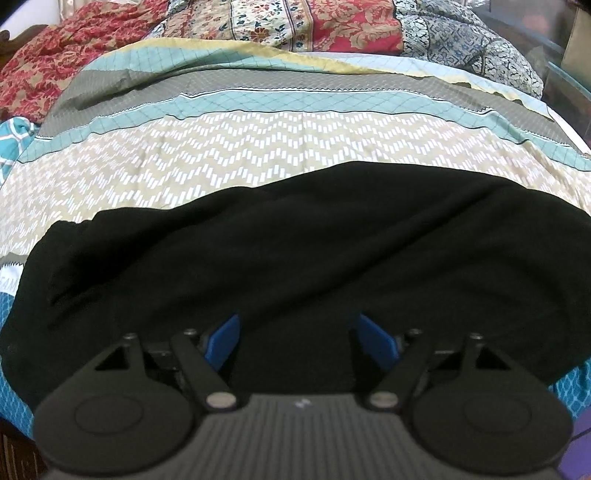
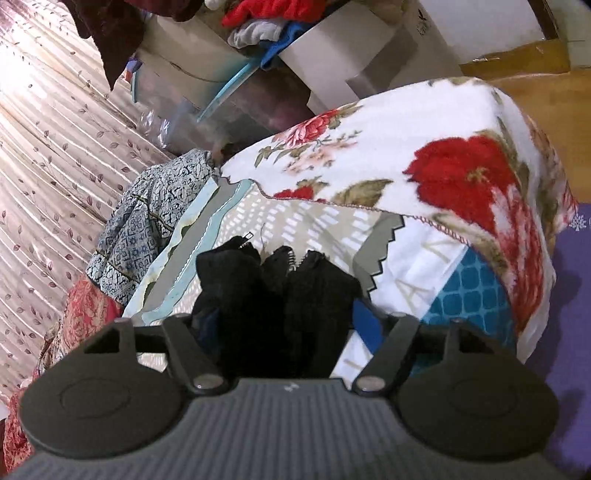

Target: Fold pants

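Your black pants [image 1: 295, 251] lie spread across the patterned bedsheet [image 1: 258, 147] on the bed, one end gathered up at your right side. The cloth reads as soft, limp and light — it will sag and bunch wherever it is unsupported, and its dark, matte surface hides creases and edges, so judge seams with care.

Left gripper [image 1: 299, 339]: the blue fingers [image 1: 225, 338] stand wide apart over the pants, with fabric lying between them but nothing pinched. Right gripper [image 2: 280, 325]: a bunched end of the pants [image 2: 273, 288] sits between the fingers with a zipper [image 2: 246, 238] showing at the top; the left finger is hidden by cloth, so you cannot tell whether the grip is closed.

Recommended hold: take an edge or the stitched waistband, not the loose middle, and pinch through all layers so none slips free.

Surroundings: a floral blanket [image 2: 424, 155] is heaped just beyond the gathered end and overlaps the sheet there — it could snag the fold. A blue-patterned quilt [image 1: 469, 48] and red floral bedding [image 1: 48, 62] line the far side of the bed, well apart from the pants. Boxes and clothes [image 2: 266, 22] stand beyond the bed.
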Demonstrator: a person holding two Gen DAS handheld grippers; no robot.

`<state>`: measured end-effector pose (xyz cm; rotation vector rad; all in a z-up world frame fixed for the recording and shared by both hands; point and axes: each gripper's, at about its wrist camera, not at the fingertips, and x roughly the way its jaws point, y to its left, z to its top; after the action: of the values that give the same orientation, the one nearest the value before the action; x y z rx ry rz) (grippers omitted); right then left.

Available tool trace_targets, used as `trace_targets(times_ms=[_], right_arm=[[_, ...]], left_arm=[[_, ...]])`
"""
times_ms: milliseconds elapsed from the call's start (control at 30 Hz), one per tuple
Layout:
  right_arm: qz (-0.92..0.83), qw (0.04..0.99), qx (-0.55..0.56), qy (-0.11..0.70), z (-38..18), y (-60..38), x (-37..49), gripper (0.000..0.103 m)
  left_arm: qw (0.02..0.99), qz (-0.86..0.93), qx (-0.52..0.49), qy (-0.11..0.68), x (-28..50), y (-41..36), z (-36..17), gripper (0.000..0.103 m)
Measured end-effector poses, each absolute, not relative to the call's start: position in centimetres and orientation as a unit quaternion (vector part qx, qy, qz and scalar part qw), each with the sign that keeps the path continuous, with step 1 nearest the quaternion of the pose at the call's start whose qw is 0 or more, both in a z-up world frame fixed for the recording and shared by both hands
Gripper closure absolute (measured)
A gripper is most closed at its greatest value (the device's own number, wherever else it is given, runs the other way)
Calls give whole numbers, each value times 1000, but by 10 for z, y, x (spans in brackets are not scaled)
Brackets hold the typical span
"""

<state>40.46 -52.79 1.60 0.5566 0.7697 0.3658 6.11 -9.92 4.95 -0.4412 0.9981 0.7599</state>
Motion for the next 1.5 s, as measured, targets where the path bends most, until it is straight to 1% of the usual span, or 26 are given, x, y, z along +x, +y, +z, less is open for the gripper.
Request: trace_targets(times_ms=[33, 100, 200, 267, 367, 467, 633, 733, 833, 933, 967, 1000, 1033, 1167, 1267, 1300, 1367, 1433, 1500], right_arm=[[189, 871, 263, 368, 19, -526, 403, 76], [201, 870, 269, 362, 26, -522, 397, 78], [221, 884, 243, 334, 46, -511, 381, 79], [248, 895, 199, 314, 61, -494, 369, 79], [310, 902, 95, 285, 82, -454, 341, 80], [372, 891, -4, 260, 90, -414, 307, 81], [470, 840, -109, 248, 74, -360, 244, 83], [498, 803, -192, 264, 48, -335, 219, 83], [486, 782, -279, 273, 17, -319, 201, 82], [492, 780, -279, 269, 23, -321, 199, 75], [498, 776, -275, 273, 26, -321, 201, 56], [506, 771, -268, 278, 30, -323, 202, 41], [512, 770, -259, 280, 36, -326, 199, 40], [534, 777, -198, 268, 63, -337, 194, 44], [511, 809, -133, 260, 81, -334, 209, 64], [498, 818, -119, 262, 82, -331, 215, 66], [470, 833, -94, 277, 76, -320, 230, 66], [451, 831, -71, 317, 58, -311, 243, 66], [436, 812, -74, 381, 26, -300, 256, 66]], left_arm=[[787, 354, -207, 461, 60, -99, 50, 29], [788, 355, -210, 457, 57, -97, 52, 29], [792, 351, -215, 450, 55, -97, 55, 29], [798, 339, -223, 445, 55, -97, 57, 29], [812, 313, -238, 431, 57, -100, 64, 29], [827, 285, -249, 417, 58, -104, 69, 28], [837, 259, -251, 411, 58, -110, 70, 26], [834, 259, -256, 414, 56, -108, 68, 26], [829, 264, -265, 415, 51, -104, 66, 26], [825, 270, -272, 415, 45, -98, 64, 25], [824, 271, -276, 415, 43, -96, 63, 25], [822, 271, -281, 414, 42, -94, 62, 24], [822, 271, -285, 413, 41, -92, 62, 24], [826, 267, -289, 404, 32, -88, 63, 24], [828, 260, -297, 399, 24, -83, 65, 24], [830, 259, -298, 394, 19, -81, 68, 24], [836, 256, -298, 384, 8, -78, 73, 24], [841, 259, -300, 368, -9, -74, 80, 24], [843, 269, -309, 348, -33, -69, 87, 24]])
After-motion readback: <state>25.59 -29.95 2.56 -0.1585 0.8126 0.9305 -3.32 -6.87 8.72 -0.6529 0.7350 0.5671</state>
